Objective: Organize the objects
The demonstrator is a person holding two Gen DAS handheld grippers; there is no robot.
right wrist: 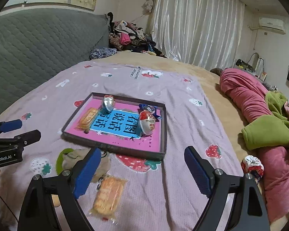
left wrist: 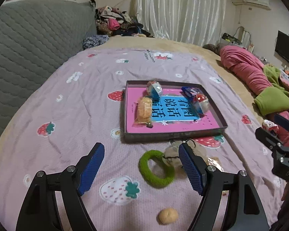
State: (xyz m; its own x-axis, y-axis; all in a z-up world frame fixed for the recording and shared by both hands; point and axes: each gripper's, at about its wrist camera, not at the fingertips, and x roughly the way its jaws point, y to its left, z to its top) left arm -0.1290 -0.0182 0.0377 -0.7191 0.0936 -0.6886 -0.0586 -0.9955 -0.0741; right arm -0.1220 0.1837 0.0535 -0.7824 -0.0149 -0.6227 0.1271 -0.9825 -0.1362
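The bed (left wrist: 67, 100) is covered with a thin waffle-textured lilac sheet printed with strawberries and flowers. Near the middle of the sheet lies a shallow rectangular cardboard tray (left wrist: 171, 135) with dark walls and a glossy pink and blue printed floor. Inside it: a flat round biscuit in clear crinkled wrap (left wrist: 144, 110) at the left wall, a foil egg-shaped capsule (left wrist: 154, 89) at the far wall, a second foil egg (right wrist: 147, 123) at the right side, and a blue sweet wrapper (left wrist: 190, 91) touching that egg, in the far right corner. Just outside the near wall lie a fuzzy green knitted ring (left wrist: 156, 168), a beige plush lump with black thread (left wrist: 172, 154) touching it, and a second wrapped biscuit (right wrist: 108, 196). A small round orange piece (left wrist: 167, 216) sits nearer the bed's near edge. A red and white gathered fabric bundle (right wrist: 252, 165) rests at the sheet's right edge. The left tool (left wrist: 141, 170) stands wide with ribbed blue pads, nothing pressed between them; the right tool (right wrist: 142, 173) likewise stands wide and empty.
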